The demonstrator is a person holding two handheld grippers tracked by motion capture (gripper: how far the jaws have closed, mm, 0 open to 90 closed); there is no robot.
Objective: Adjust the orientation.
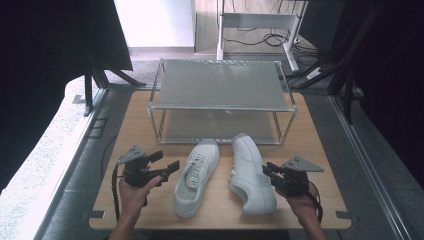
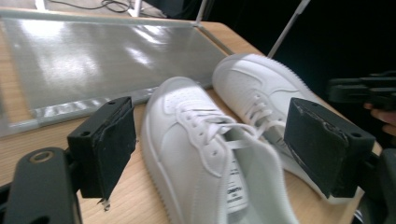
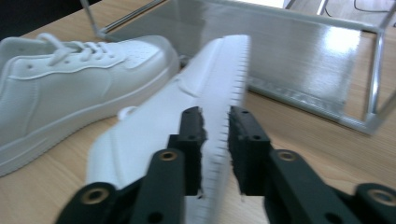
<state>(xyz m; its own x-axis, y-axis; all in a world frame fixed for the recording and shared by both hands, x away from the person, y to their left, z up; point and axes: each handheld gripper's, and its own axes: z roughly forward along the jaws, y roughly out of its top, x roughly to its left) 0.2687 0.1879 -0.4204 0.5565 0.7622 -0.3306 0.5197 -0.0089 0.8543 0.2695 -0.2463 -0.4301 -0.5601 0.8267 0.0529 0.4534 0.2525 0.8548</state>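
On the wooden table (image 1: 310, 150), before a metal shoe rack (image 1: 220, 90), the right gripper (image 3: 215, 140) pinches the right white sneaker's (image 1: 250, 172) sole; the left gripper (image 2: 210, 144), jaws spread, faces the left white sneaker (image 1: 196, 176). Tongue label unreadable.

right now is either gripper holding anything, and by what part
The right gripper is shut on the right shoe, pinching the edge of its sole. The left gripper is open around the left shoe, holding nothing.
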